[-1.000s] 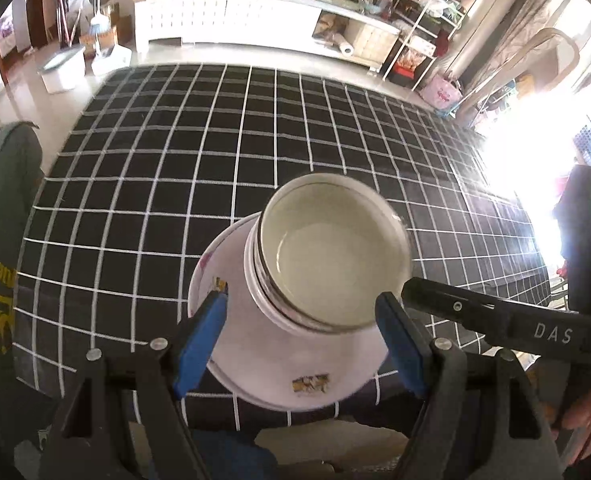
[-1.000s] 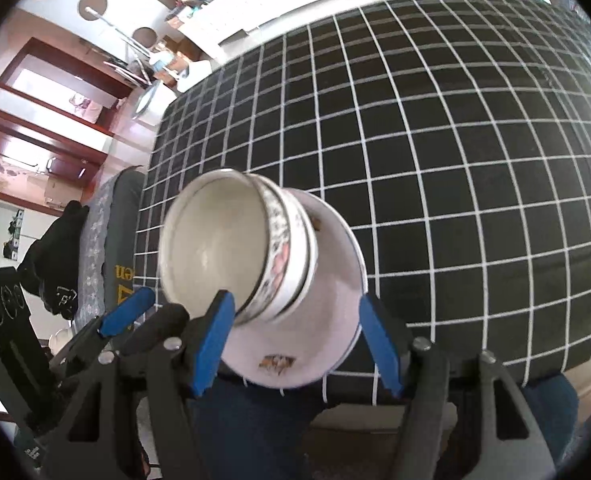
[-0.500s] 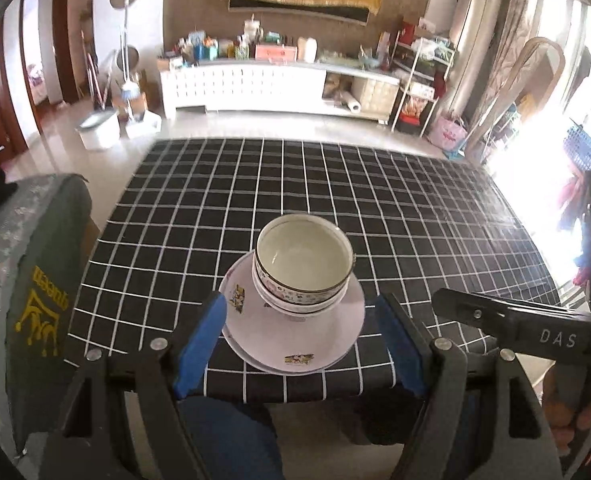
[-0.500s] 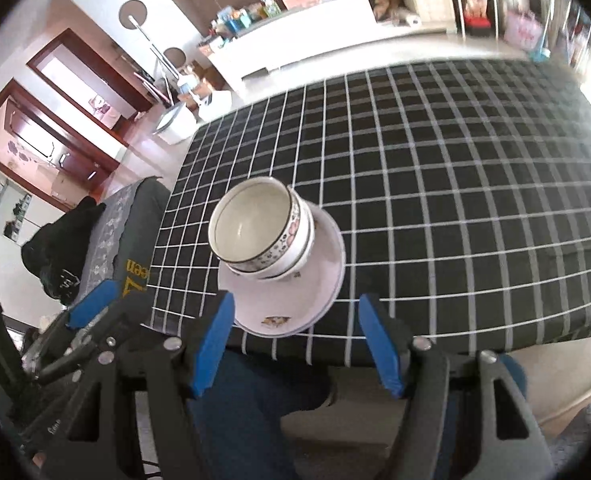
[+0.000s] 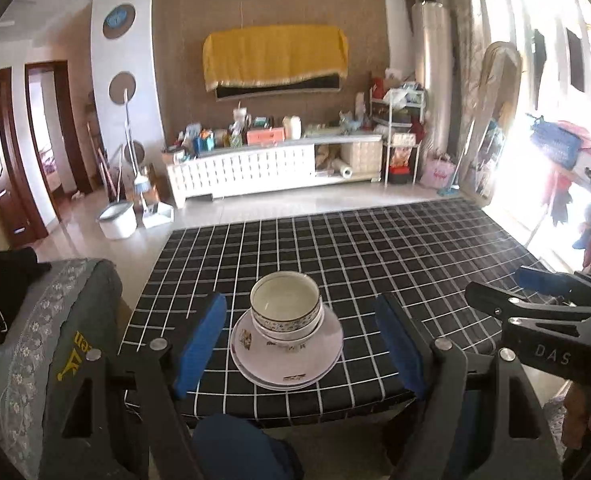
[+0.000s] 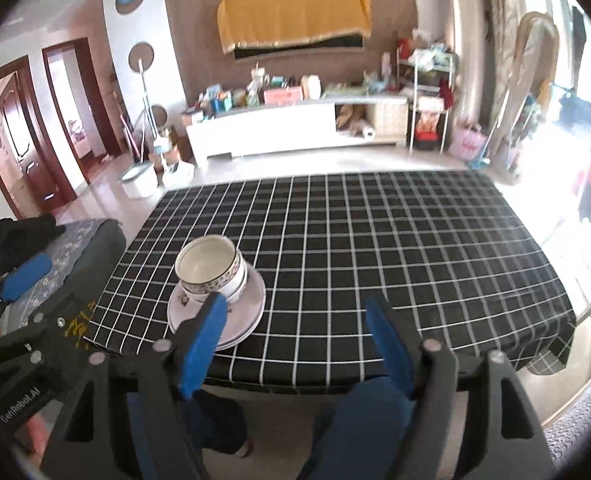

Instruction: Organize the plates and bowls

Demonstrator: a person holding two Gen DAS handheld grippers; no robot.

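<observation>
- Living-room backdrop: white low cabinet along a brown wall, bright window at right; black checked tablecloth [image 5: 395,256] covers the table.
- We note the left gripper [image 5: 301,346] with jaws spread wide, nothing between the blue pads; it hangs clear of the crockery, over the near table edge.
- We note the right gripper [image 6: 295,336] likewise spread wide and empty. Its jaws have just been opening further, with nothing between them.
- Outward from the jaws: nested bowls [image 5: 285,306] sit on stacked plates [image 5: 295,364], one pile near the tablecloth's near left corner, beside a grey-covered chair [image 5: 43,340].
- Why so, in our judgement: bowls nest in each other and ride on the broader plates, so the pile is compact and steady; widest pieces at the bottom.
- Both grippers empty and apart from the stack reads to us as the sorting done, or nearly.
- Orientation: bowls mouth-up, plates face-up and flat. Round pieces have no long axis across the table; the pile's axis runs vertical, bowls set slightly toward the far left of the plates' centre.
</observation>
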